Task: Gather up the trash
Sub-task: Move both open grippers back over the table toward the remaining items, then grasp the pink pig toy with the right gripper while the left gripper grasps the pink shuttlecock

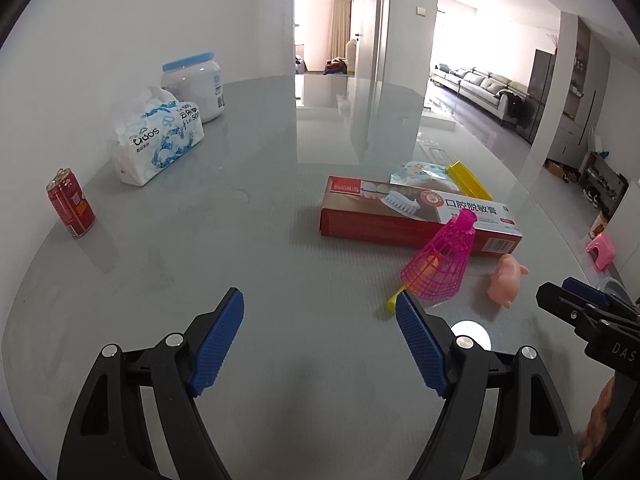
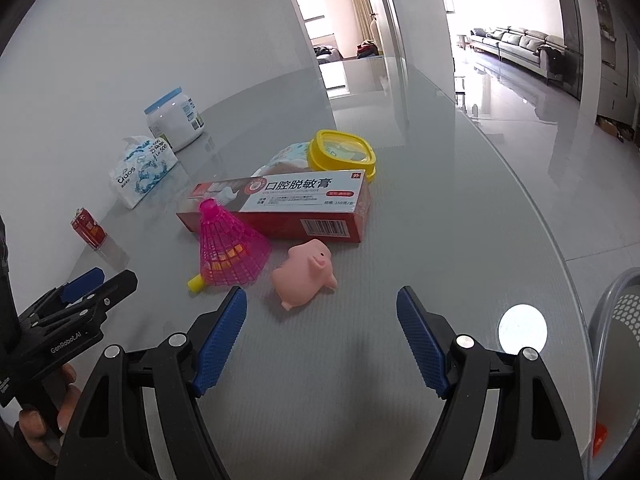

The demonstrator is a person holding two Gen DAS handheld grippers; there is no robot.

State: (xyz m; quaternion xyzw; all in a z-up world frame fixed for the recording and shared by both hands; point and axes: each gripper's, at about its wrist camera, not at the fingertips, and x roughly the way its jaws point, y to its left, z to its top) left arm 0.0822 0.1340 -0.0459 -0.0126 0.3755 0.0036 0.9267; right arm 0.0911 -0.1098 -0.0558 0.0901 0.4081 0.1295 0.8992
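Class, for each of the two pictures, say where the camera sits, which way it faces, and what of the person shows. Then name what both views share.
Left wrist: sits on the left gripper, facing across the grey table toward the toothpaste box; the right gripper shows at the right edge.
Right wrist: sits on the right gripper, facing the pig toy; the left gripper and a hand show at left.
Shared: box, pig, pink shuttlecock, red can, tissue pack, jar.

Both cams sit low over the glossy grey bench [image 1: 280, 272], facing fwd toward the doorway. Left wrist cam looks from the left side, right wrist cam from the right, nearer the clutter. Shared: red rectangular toothpaste carton [image 1: 404, 216] [image 2: 288, 208], magenta plastic mesh shuttlecock [image 1: 440, 264] [image 2: 230, 248], pink rubber pig toy [image 1: 506, 280] [image 2: 304, 276].
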